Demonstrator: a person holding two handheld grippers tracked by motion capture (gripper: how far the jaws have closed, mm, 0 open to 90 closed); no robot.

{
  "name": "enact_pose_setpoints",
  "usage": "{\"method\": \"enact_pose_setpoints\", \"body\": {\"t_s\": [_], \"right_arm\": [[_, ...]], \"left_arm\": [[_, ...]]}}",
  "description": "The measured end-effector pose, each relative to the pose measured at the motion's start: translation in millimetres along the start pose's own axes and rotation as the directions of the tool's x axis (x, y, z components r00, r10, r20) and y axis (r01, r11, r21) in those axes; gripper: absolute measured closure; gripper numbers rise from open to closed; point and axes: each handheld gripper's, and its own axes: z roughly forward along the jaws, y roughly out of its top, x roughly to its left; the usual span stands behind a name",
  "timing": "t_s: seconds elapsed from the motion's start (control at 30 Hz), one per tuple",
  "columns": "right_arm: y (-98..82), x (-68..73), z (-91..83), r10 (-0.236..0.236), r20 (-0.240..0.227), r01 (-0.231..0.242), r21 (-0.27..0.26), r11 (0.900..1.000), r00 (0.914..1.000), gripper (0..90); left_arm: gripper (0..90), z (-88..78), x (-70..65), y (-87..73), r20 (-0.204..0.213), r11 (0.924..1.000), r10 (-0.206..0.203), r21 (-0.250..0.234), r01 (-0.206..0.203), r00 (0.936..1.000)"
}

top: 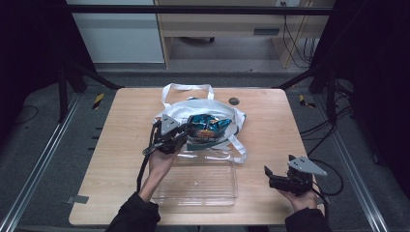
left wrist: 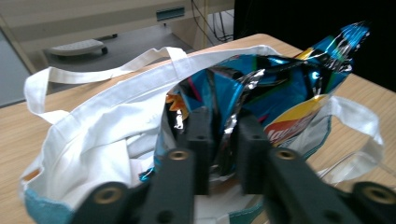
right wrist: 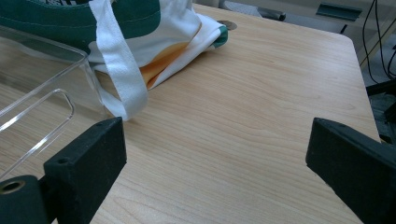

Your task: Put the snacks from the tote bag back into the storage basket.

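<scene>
High view: the left gripper (top: 180,131) grips a blue crisp bag (top: 207,126) in the white tote (top: 227,112) on the bench (top: 270,121); left gripper view: fingers (left wrist: 201,140) clamp crumpled foil, "Lay's" logo partly legible; right gripper view: the right gripper (right wrist: 215,154) has fingers wide apart over bare wood beside a clear tray (right wrist: 42,93).

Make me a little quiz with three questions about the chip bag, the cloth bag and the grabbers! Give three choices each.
1. Where is the chip bag?
A. in the clear plastic bin
B. in the mouth of the white tote bag
C. on the floor

2. What is the chip bag's main colour?
A. blue
B. pink
C. brown

3. How do the right gripper's jaws stand?
A. clamped on a strap
B. wide open over bare table
C. holding the bin

Answers:
1 B, the left gripper view shows it sticking out of the tote.
2 A, its shiny foil is mostly blue.
3 B, the right gripper view shows only wooden table between them.
</scene>
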Motion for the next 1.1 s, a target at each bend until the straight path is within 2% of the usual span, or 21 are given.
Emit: {"method": "enact_pose_setpoints", "body": {"t_s": [0.1, 0.17, 0.23, 0.37, 0.47, 0.5, 0.57, 0.6, 0.63, 0.9, 0.93, 1.1], "right_arm": [[0.0, -0.3, 0.1, -0.002, -0.001, 0.002, 0.001, 1.000, 1.0000, 5.5], [0.0, -0.3, 0.0, -0.002, -0.002, 0.002, 0.000, 1.000, 1.0000, 5.5], [0.0, -0.4, 0.0, -0.001, -0.002, 0.001, 0.000, 1.000, 1.0000, 5.5], [-0.1, -0.4, -0.1, -0.002, -0.001, 0.002, 0.000, 1.000, 1.0000, 5.5], [-0.1, -0.2, -0.1, -0.003, -0.002, 0.003, 0.001, 1.000, 1.0000, 5.8], [-0.1, -0.2, -0.1, -0.003, -0.002, 0.003, 0.001, 1.000, 1.0000, 5.8], [-0.2, 0.0, 0.1, -0.004, -0.003, 0.004, 0.001, 1.000, 1.0000, 5.8], [-0.2, 0.0, 0.1, -0.004, -0.003, 0.004, 0.001, 1.000, 1.0000, 5.8], [-0.2, 0.3, 0.0, -0.002, -0.004, 0.002, 0.003, 1.000, 1.0000, 5.9], [-0.3, 0.2, 0.0, -0.003, -0.004, 0.003, 0.004, 1.000, 1.0000, 6.0], [-0.3, 0.3, 0.0, -0.002, -0.005, 0.002, 0.005, 1.000, 1.0000, 6.0], [-0.3, 0.4, -0.1, -0.002, -0.004, 0.002, 0.005, 1.000, 1.0000, 6.0]], "left_arm": [[59.1, 4.0, 0.6, 2.2, -0.005, 0.9999, 0.009, 0.012, -0.009, 0.9999], [54.6, 5.9, 0.6, 2.5, -0.007, 0.9999, 0.008, 0.013, -0.008, 0.9999], [54.3, 8.8, 0.8, 2.5, 0.002, 0.9999, 0.005, 0.011, -0.005, 1.0000], [62.0, 12.0, 2.1, 2.5, 0.021, 1.0000, 0.000, -0.003, 0.000, 0.9998], [71.2, 11.9, 3.0, 2.8, 0.020, 0.9999, -0.005, -0.009, 0.005, 0.9998], [71.2, 12.0, 3.1, 2.8, 0.022, 0.9999, -0.004, -0.010, 0.005, 0.9997], [80.6, 11.7, 2.9, 2.8, 0.016, 0.9999, 0.008, -0.006, -0.008, 0.9998], [80.6, 11.6, 2.8, 2.8, 0.017, 0.9999, 0.011, -0.005, -0.011, 0.9998], [84.2, 11.6, 2.8, 2.7, 0.018, 0.9999, 0.013, -0.002, -0.013, 0.9997], [88.7, 10.0, 3.8, 3.1, 0.020, 1.0000, -0.005, -0.002, 0.005, 0.9998], [89.0, 9.0, 3.4, 3.4, 0.028, 0.9997, -0.020, -0.010, 0.021, 0.9994], [89.5, 4.6, 0.8, 5.3, 0.021, 0.9985, -0.029, -0.046, 0.030, 0.9994]]}}
